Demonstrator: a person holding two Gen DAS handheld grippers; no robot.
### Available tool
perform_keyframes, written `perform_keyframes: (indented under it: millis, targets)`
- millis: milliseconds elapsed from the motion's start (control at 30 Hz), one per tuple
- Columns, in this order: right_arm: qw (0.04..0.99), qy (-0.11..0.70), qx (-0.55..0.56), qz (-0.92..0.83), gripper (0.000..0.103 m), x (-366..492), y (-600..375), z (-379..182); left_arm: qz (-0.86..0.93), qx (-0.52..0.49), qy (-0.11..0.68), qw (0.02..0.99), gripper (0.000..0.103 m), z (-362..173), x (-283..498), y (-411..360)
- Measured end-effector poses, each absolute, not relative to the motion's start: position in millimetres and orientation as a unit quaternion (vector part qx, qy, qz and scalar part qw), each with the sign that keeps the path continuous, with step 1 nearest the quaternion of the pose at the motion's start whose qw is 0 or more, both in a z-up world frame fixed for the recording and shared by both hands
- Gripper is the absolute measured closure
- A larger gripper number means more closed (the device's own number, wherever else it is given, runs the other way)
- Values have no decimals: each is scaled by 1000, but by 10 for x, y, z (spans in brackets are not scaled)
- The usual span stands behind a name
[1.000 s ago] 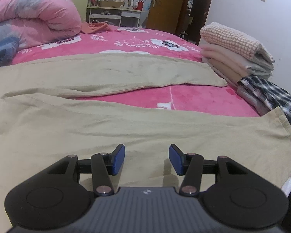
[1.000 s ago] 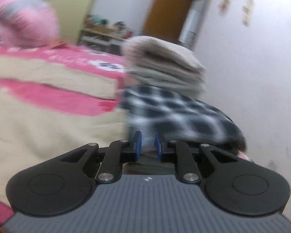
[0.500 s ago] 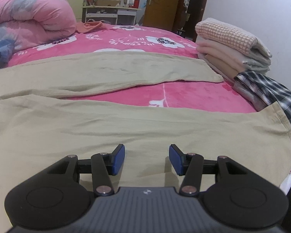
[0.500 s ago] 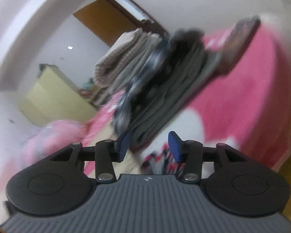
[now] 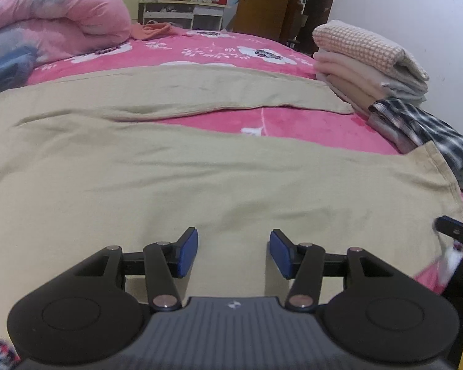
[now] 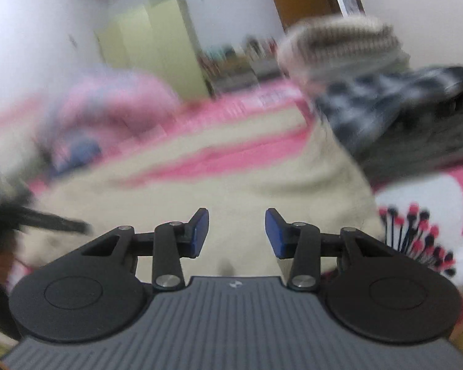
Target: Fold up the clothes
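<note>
A pair of beige woven cotton trousers [image 5: 200, 178] lies spread flat across the bed with the pink flowered velvety cover [image 5: 231, 52]. Its two legs run side by side toward the right with a strip of pink showing between them, and the near leg's hem end rests against a folded black-and-white checked garment [image 5: 426, 129]. The cloth looks thin, light and limp, with soft ripples and no stiffness. It should drape and sag wherever it is lifted, and probably slides easily over the plush cover, so a single pinch would let the rest trail. The sensible holds are the hem corners and the side seams, where the doubled fabric gives the fingers more to bite on, with one grip at each end of a leg to keep it taut.

The left hand-held gripper [image 5: 233, 254] hovers low over the near leg, its blue pads wide apart and holding nothing. The right hand-held gripper [image 6: 236, 232], seen through heavy motion blur, is likewise spread wide and empty above the hem end of the same leg. Beyond the checked garment stands a stack of folded cream and peach knitted clothes [image 5: 367, 61] by the wall, and a rolled pink and grey quilt [image 5: 52, 15] lies far left.
</note>
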State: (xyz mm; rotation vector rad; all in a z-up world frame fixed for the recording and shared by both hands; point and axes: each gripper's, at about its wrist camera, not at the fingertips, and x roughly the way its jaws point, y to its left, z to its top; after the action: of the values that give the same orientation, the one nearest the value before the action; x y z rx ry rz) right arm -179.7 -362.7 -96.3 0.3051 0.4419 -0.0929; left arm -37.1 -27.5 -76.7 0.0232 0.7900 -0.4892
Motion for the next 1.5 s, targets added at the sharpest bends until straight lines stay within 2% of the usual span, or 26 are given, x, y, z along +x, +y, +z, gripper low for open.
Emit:
perform_keyframes:
  millis: [33,67,200,267,333,500,633,667,867,1000,1100,1233,1300,1367,1500]
  targets:
    - [959,232,149,-63,77,-1781,-3655,-1007,-237,10,380,894,49,-764,-433,-211]
    - [956,240,147,-79,82,-1795,-3680,-1015,-237,5,382,893,47,-759,-501,-124]
    - [944,263,97,-174,82,-1983,-3677,-864,-238,-15,389,890,43,-738,-772,229]
    - [939,277,74,-189,79,-1999,-3603,-822,-228,-29,383,895,43,-702,-893,404]
    - [946,282,70,-147,78,-1839,-3379,-822,-222,-42,367,903,42,-647,-984,533]
    - [954,292,61,-42,78,-1441,-2818,-823,-190,-63,305,931,28,-564,-970,754]
    - [952,297,52,43,80,-1123,-2369,-824,-159,-63,363,916,29,-763,-709,800]
    - [951,298,50,64,80,-1043,-2257,-824,-162,-62,366,914,31,-803,-728,839]
    - [930,360,38,68,80,-1339,-2286,-729,-152,-57,364,917,28,-786,-1015,1112]
    - [926,365,44,86,78,-1340,-2219,-490,-131,-105,329,929,28,-660,-1076,1446]
    - [936,318,34,147,78,-1029,-1875,-327,-107,-139,311,934,28,-597,-1006,1598]
    - [925,308,1,222,80,-495,-1234,-433,-82,-169,304,934,28,-563,-940,1746]
    - [916,329,-26,227,80,-348,-1063,-612,-73,-174,303,934,28,-583,-963,1825]
    - [909,356,-38,215,80,-415,-1131,-826,-66,-175,300,935,28,-610,-1037,1915]
    - [902,383,23,199,80,-979,-1603,-768,-53,-192,278,940,27,-716,-1096,2186]
